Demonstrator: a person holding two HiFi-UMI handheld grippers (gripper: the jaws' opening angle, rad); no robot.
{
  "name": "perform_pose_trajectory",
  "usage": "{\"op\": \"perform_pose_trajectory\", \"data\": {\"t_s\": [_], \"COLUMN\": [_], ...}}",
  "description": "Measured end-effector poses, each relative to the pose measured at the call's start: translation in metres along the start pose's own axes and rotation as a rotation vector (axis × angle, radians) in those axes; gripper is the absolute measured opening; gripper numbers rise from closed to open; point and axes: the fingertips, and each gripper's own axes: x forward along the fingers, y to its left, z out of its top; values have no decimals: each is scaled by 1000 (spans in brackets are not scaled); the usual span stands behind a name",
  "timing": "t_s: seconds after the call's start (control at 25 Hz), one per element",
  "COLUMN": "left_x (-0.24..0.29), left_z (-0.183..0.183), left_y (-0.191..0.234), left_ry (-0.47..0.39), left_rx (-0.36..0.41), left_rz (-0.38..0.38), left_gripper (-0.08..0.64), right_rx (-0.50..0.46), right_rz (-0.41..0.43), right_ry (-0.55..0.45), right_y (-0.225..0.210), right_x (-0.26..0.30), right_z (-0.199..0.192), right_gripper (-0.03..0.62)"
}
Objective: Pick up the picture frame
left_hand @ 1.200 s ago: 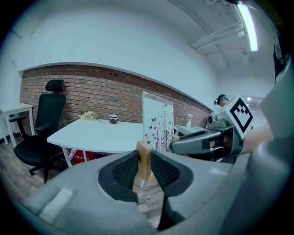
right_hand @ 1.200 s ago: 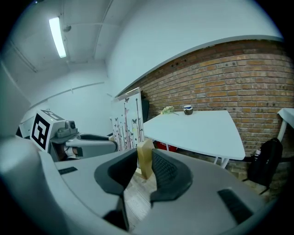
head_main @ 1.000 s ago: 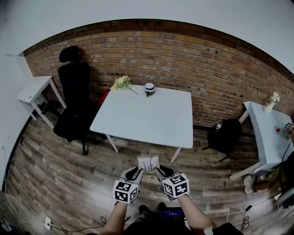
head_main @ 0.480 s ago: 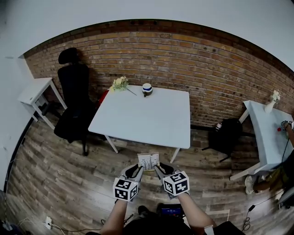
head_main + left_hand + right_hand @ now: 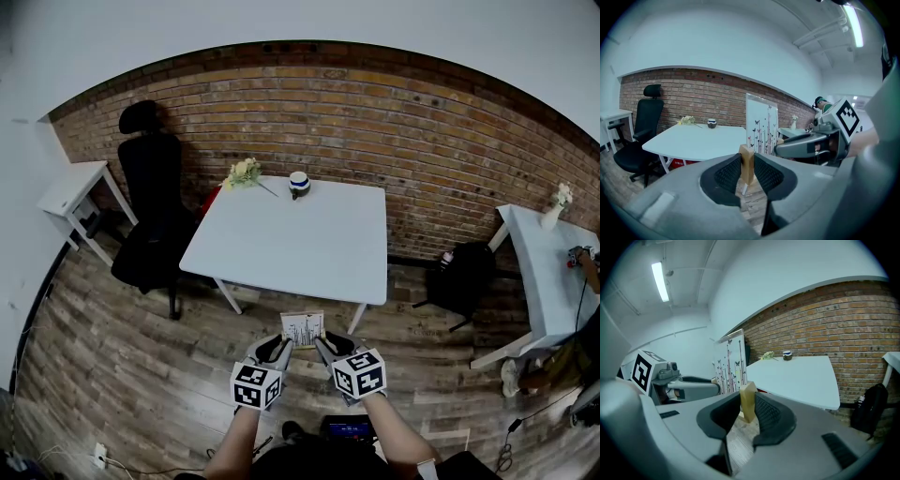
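**Picture frame held upright between both grippers, off the floor**

Clock directions are read in the head view, taken around the frame.

The brick wall (image 5: 422, 122) runs across the back, at 12 o'clock. In front of it stands the big white table (image 5: 291, 239), also at 12 o'clock, with a black office chair (image 5: 155, 216) at 10 o'clock. A second white table (image 5: 544, 272) is at 3 o'clock, a black backpack (image 5: 461, 277) on the floor at 2 o'clock, and a small white side table (image 5: 70, 187) far away at 10 o'clock.

The picture frame (image 5: 303, 328) is in the air, over the wood floor and near the near edge of the big table. It stands upright and shows a white print with thin stems and butterflies.

The left gripper (image 5: 279, 345) is clenched on the frame's wooden edge at 8 o'clock, and the right gripper (image 5: 325, 345) on the edge at 4 o'clock. In each gripper view the ribbed pads press on the wood.

Containers: a small white jar with a blue band (image 5: 299, 183) stands at the far edge of the big table, its content not visible. A bunch of pale flowers (image 5: 244, 172) lies beside it, at 9 o'clock from the jar. A white vase (image 5: 558, 208) on the second table holds a flower.
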Motion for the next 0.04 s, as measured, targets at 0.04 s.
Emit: {"op": "perform_pose_trajectory", "data": {"t_s": [0.04], "left_x": [0], "left_z": [0], "left_y": [-1], "left_ry": [1], "left_rx": [1], "left_rz": [0], "left_gripper": [94], "right_rx": [0], "right_rz": [0], "right_ry": [0], "right_y": [-1], "right_x": [0], "right_z": [0], "right_gripper": [103]}}
